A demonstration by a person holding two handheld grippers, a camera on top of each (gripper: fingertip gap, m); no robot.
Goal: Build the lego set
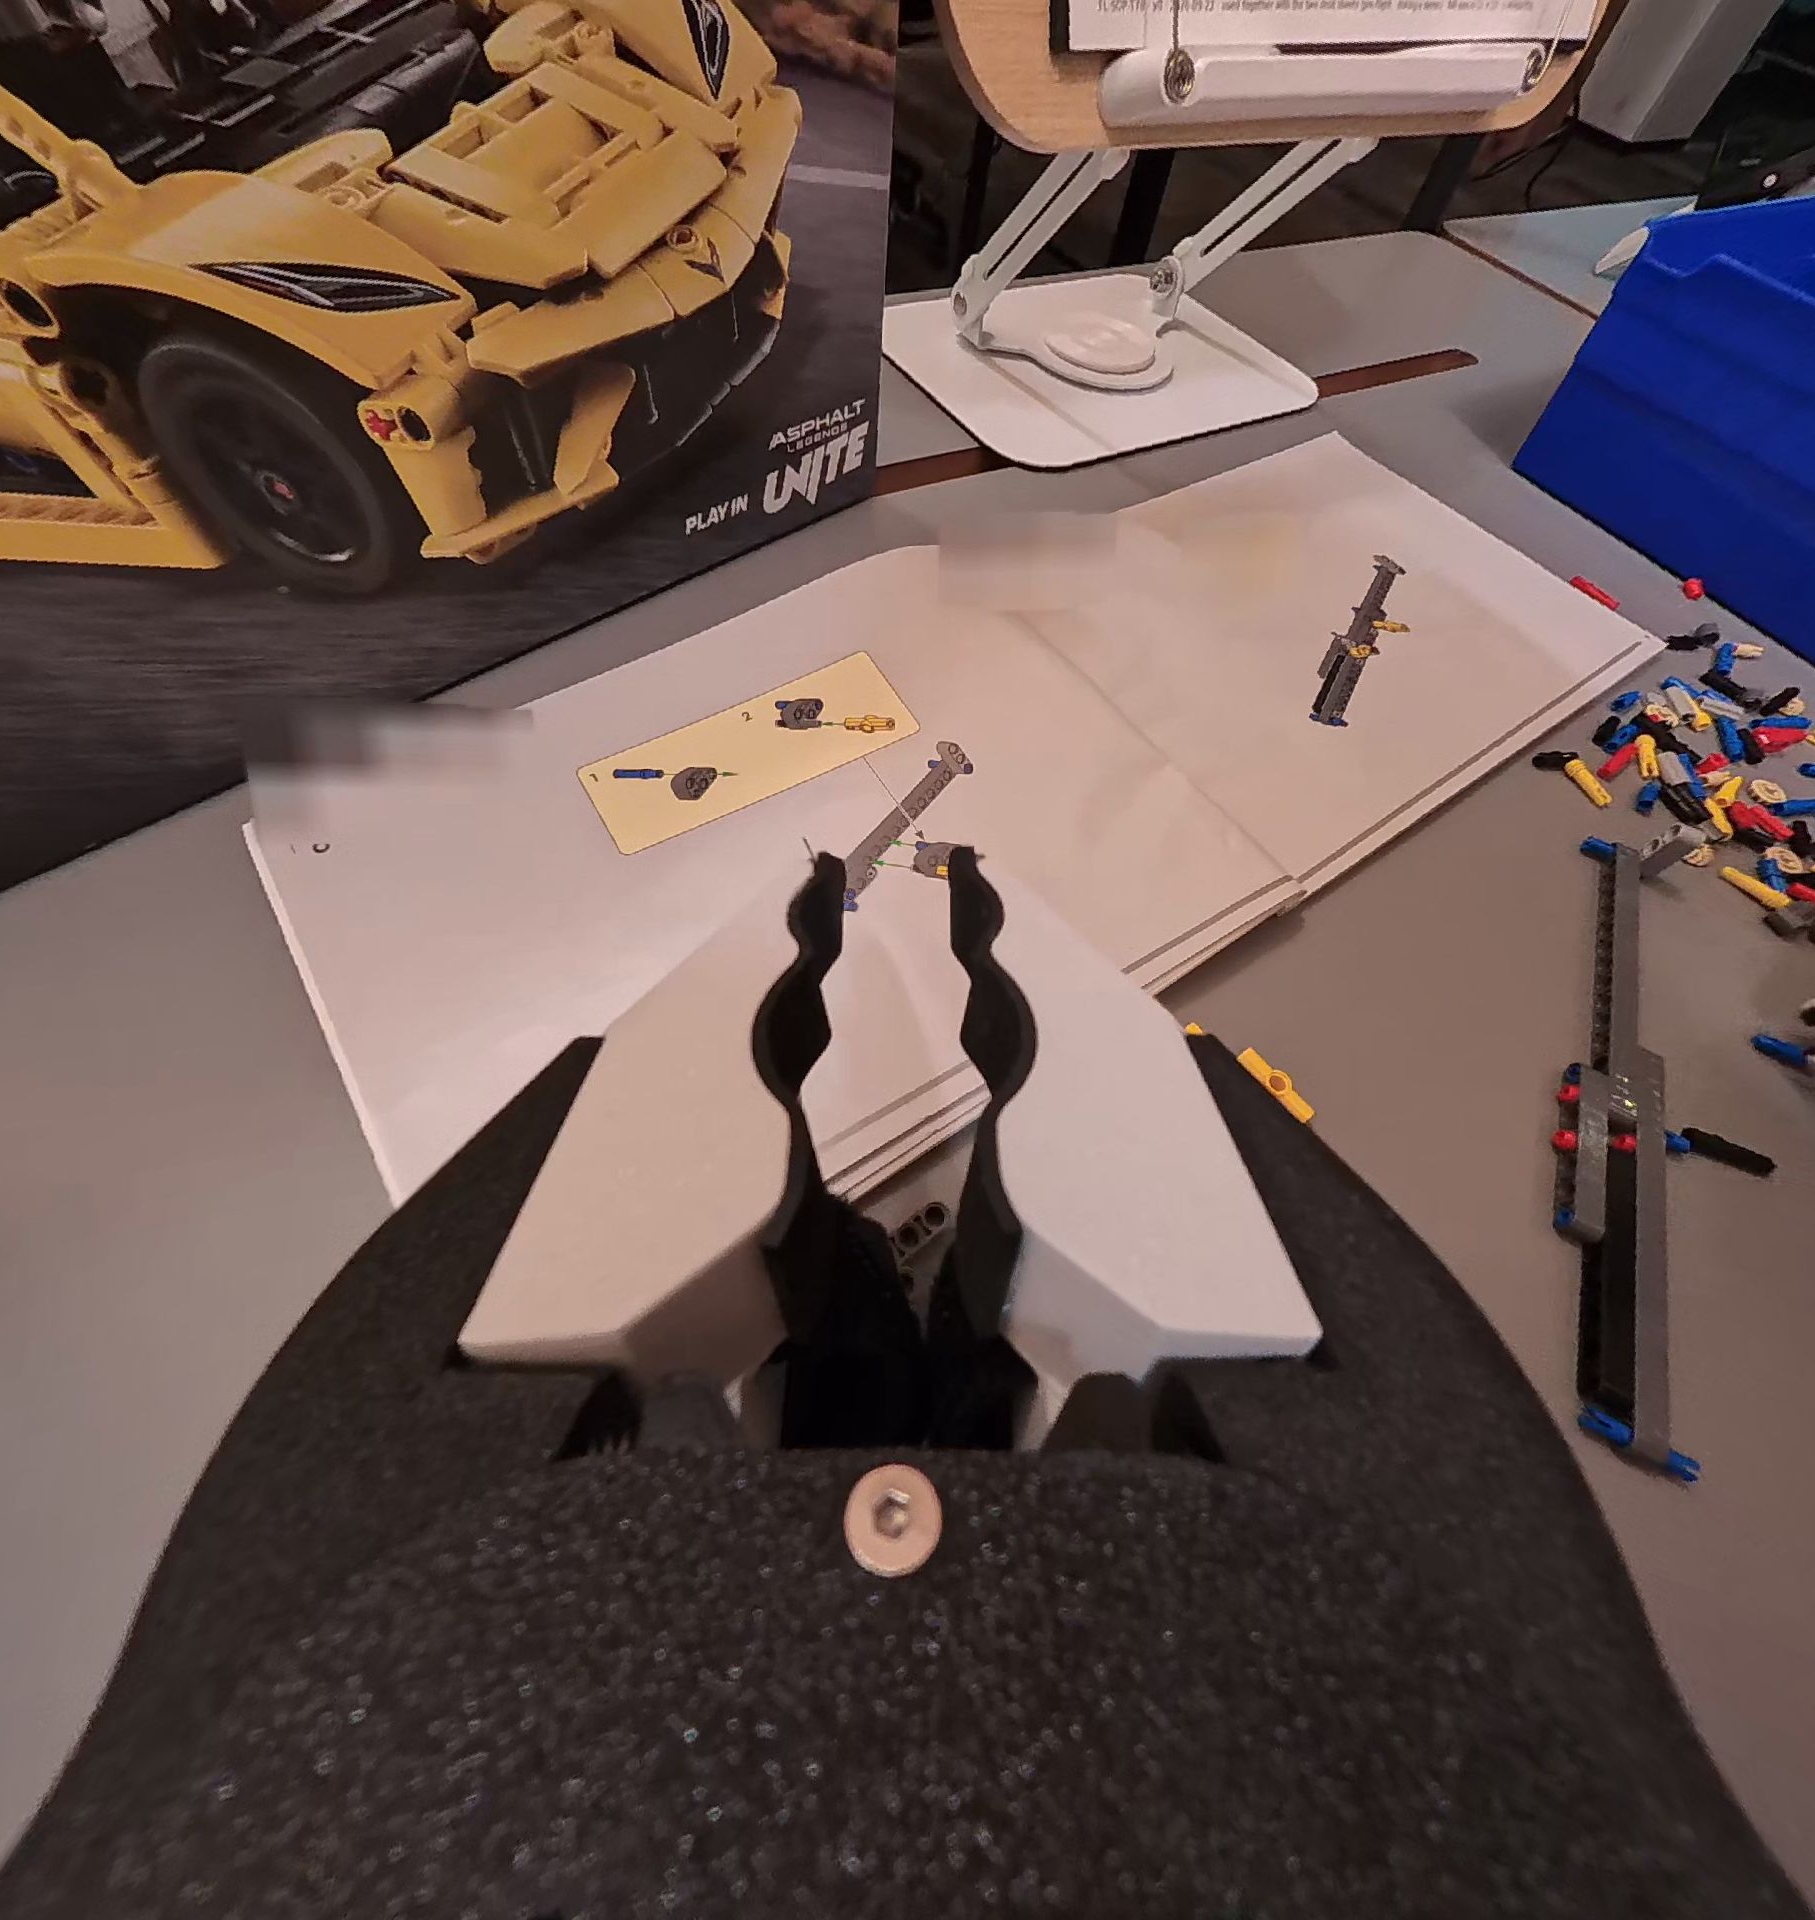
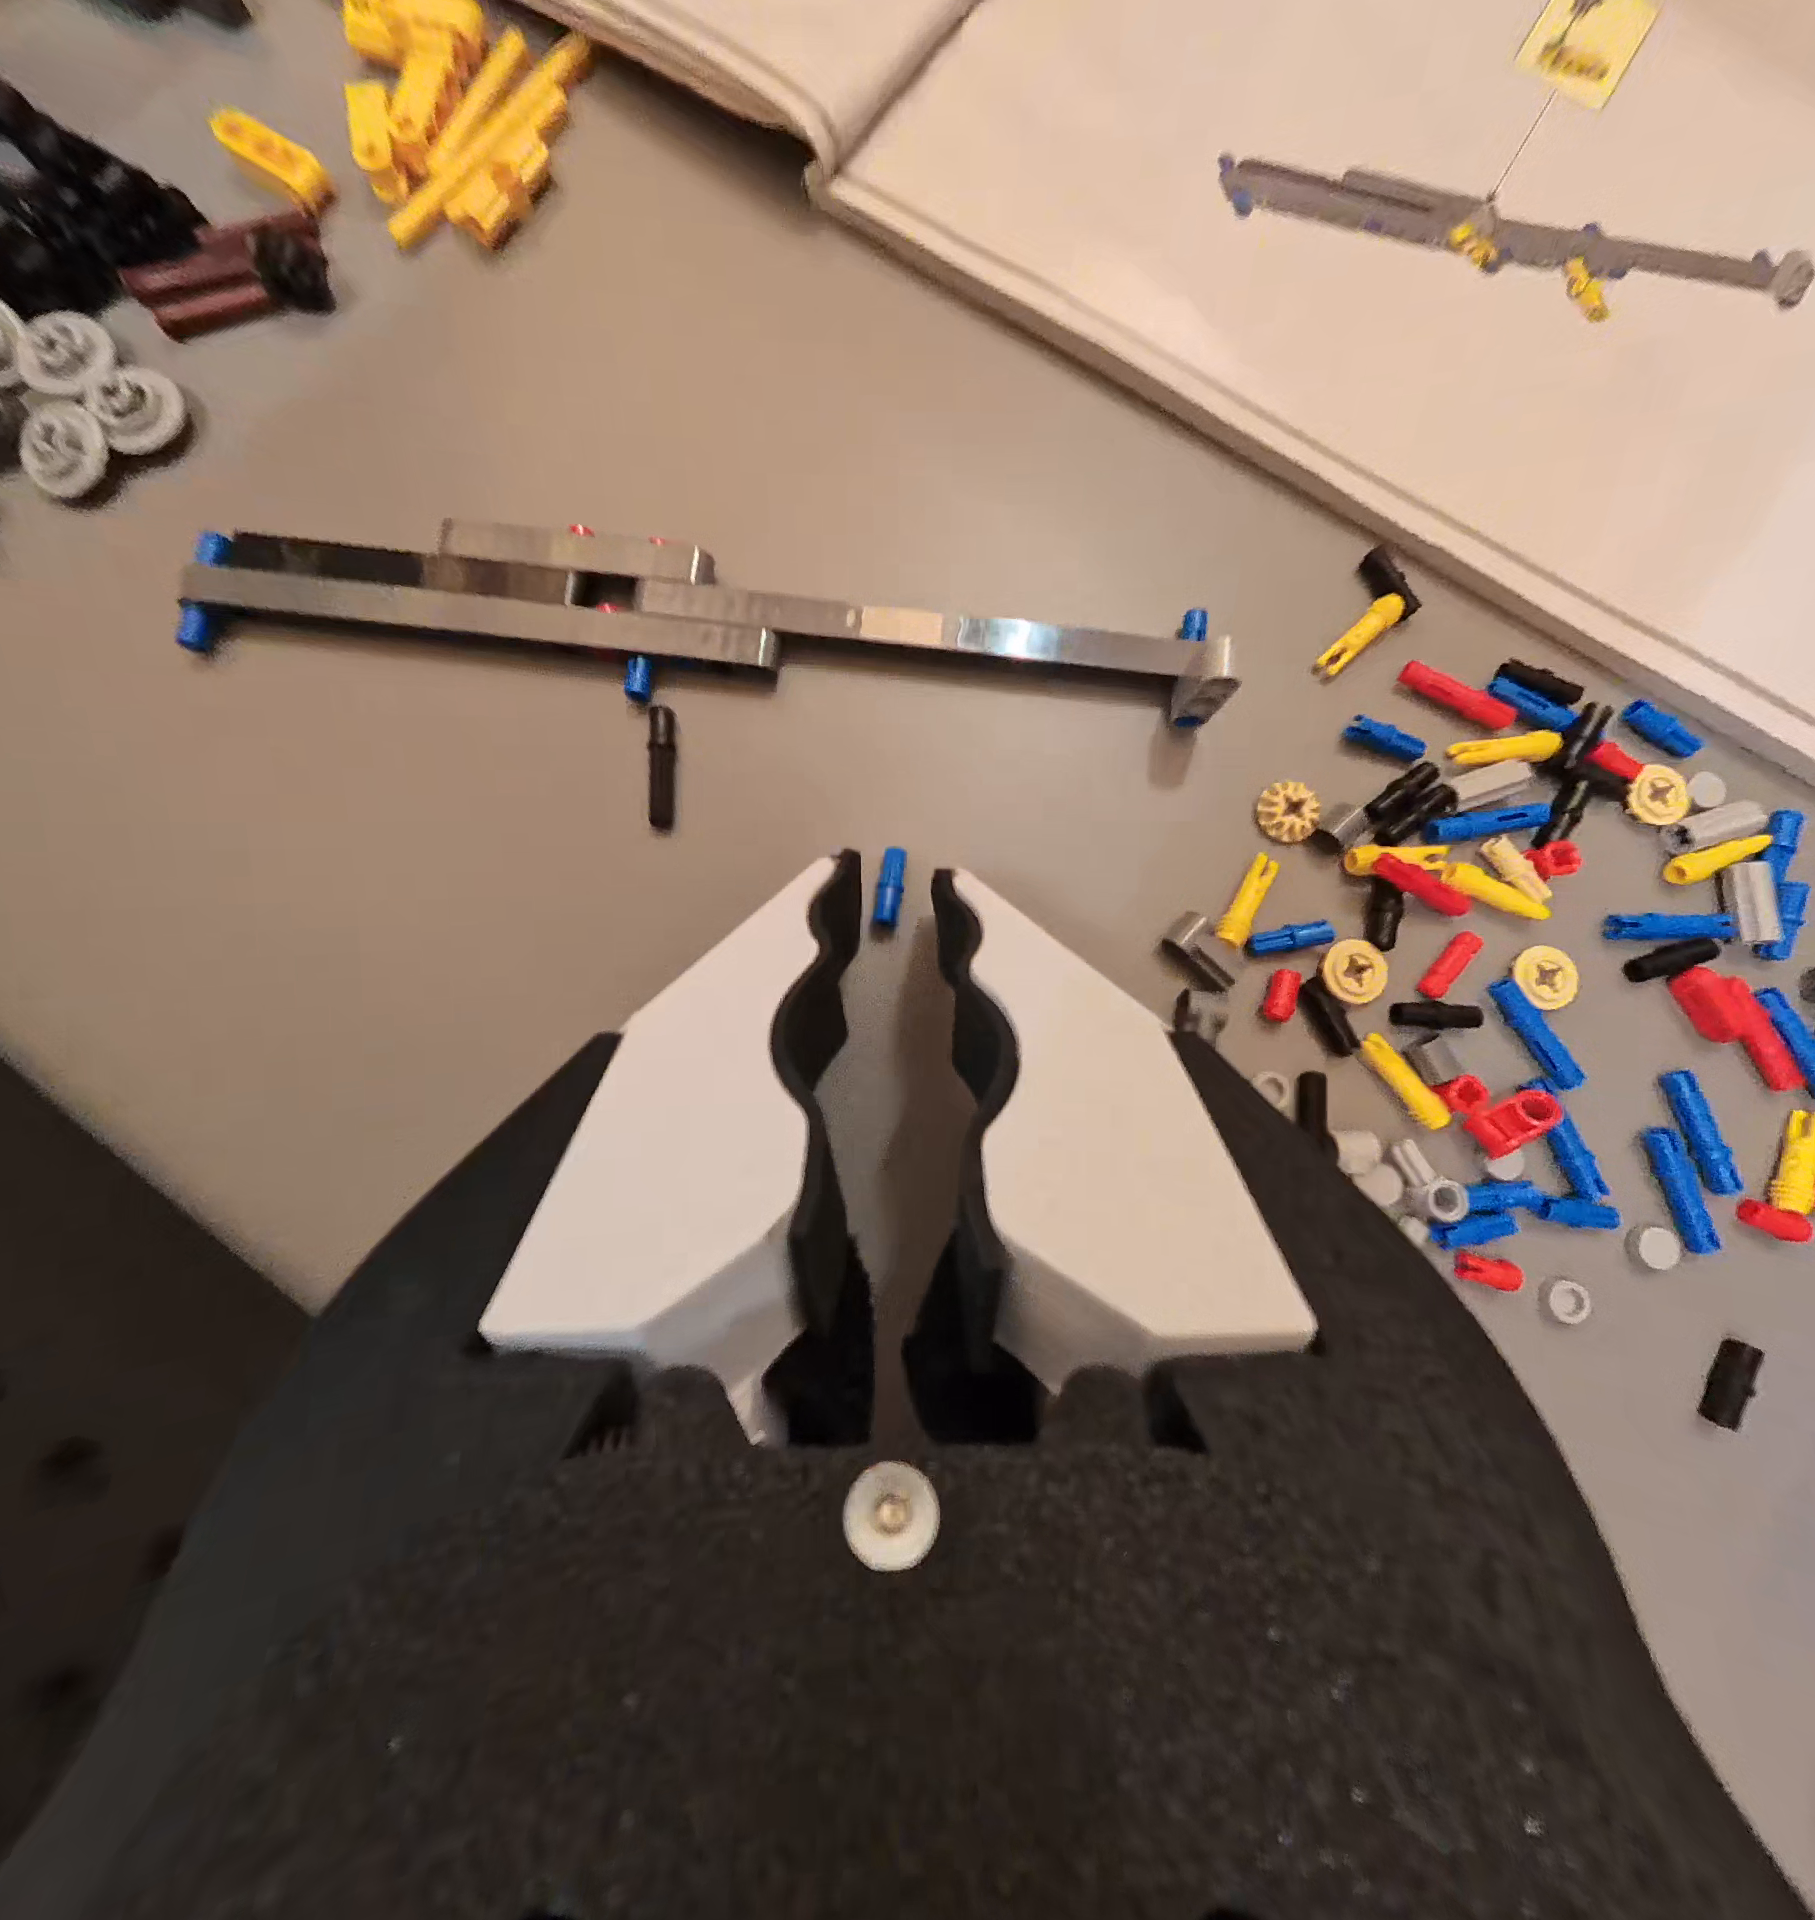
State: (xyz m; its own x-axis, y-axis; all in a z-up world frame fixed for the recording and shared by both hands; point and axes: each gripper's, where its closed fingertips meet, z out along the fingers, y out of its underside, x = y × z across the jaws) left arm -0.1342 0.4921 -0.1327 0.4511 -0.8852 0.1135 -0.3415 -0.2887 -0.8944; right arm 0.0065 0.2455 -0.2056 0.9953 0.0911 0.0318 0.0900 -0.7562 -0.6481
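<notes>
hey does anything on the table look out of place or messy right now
Mostly ordinary build clutter. A single black pin lies loose beside the grey beam assembly, apart from the pile of small pins. A blue pin sits alone between the open right claw tips. Nothing looks damaged.

Printed matter, wording not reproduced:
- Set box: white lettering in its lower right corner.
- Instruction booklet: two small step numerals in the yellow inset.
- Clipped sheet on the white stand: fine print, too blurred to read.
</notes>
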